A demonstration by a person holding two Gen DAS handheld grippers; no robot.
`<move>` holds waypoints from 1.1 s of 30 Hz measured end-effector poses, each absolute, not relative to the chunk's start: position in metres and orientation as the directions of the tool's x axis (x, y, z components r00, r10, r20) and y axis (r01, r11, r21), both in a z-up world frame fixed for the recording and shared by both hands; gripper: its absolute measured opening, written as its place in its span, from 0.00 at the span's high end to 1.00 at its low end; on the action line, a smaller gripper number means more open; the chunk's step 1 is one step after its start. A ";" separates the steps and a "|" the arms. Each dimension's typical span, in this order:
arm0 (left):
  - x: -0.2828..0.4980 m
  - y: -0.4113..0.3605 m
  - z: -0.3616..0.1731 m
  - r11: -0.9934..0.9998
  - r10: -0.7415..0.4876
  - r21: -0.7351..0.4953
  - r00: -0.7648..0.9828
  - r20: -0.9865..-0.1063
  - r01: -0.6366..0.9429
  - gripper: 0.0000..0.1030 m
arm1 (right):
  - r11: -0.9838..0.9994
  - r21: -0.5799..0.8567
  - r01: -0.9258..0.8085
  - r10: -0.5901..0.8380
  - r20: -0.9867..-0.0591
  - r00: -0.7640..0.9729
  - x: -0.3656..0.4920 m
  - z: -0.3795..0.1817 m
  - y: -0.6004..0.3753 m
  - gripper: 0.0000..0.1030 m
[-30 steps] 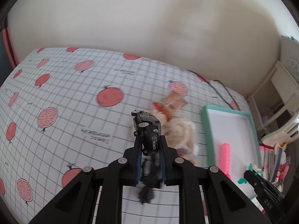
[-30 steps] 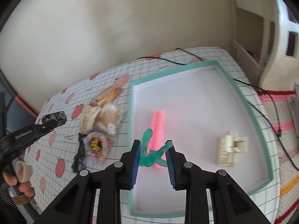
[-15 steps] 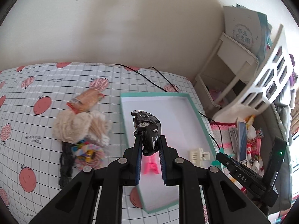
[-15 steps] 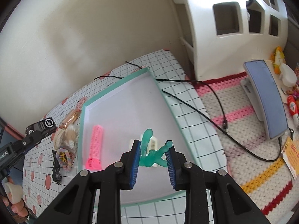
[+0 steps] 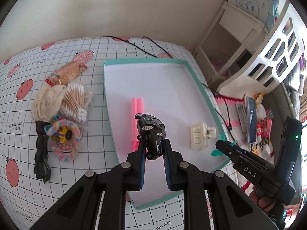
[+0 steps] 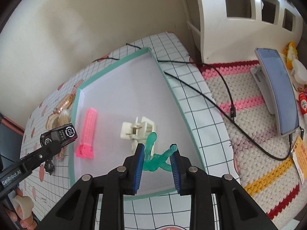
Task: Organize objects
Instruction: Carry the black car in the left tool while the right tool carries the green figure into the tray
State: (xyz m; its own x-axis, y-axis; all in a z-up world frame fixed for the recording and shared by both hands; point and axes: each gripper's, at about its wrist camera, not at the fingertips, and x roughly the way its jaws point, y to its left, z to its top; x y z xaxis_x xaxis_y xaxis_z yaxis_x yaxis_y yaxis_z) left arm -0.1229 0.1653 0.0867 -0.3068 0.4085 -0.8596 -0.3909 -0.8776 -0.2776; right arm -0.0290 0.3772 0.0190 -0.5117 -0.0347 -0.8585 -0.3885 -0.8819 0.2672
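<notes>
Table (image 5: pixel 23 72): a white grid cloth with red fruit prints covers it; a shallow tray sits toward its right side.
Tray (image 5: pixel 145 61): white floor, teal rim, long axis running away from both cameras. It lies directly below and ahead of both pairs of tongs.
Unsorted pile: on the cloth just left of the tray are a bag of cotton swabs (image 5: pixel 73 100), a cream scrubber (image 5: pixel 47 101), a wrapped biscuit packet (image 5: pixel 66 72), a multicoloured scrunchie (image 5: pixel 64 137) and a black strip (image 5: pixel 41 151).
Already in tray: a pink hair roller (image 6: pixel 88 128) lies lengthwise near the left wall; a cream claw clip (image 6: pixel 137 132) lies mid-floor toward the right.
Left tongs (image 5: pixel 153 149): clamped narrowly on a black toy car (image 5: pixel 151 132), which stands nose-up, high over the tray's near left part, above the roller.
Right tongs (image 6: pixel 157 158): closed on a green rubbery figure (image 6: pixel 156 157), its limbs sticking out, held above the tray's near right part just short of the claw clip.
Nearer hand: both hang over the tray, left over the roller side, right over the clip side.
Likely next: lower and release each toy onto bare tray floor.
</notes>
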 end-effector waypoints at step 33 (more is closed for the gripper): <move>-0.093 0.203 0.038 -0.864 0.263 -0.141 -0.196 -0.945 -0.483 0.83 | -0.897 0.199 -0.394 -0.019 -0.909 -0.415 -0.032 -0.004 0.368 0.65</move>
State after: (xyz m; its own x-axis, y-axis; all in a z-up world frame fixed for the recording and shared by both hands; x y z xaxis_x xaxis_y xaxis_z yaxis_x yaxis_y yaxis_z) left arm -0.0929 0.2033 0.0379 -0.1956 0.2635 -0.9446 -0.4834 -0.8640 -0.1409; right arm -0.0316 0.3683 -0.0036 -0.4153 -0.0191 -0.9095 -0.3944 -0.8972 0.1989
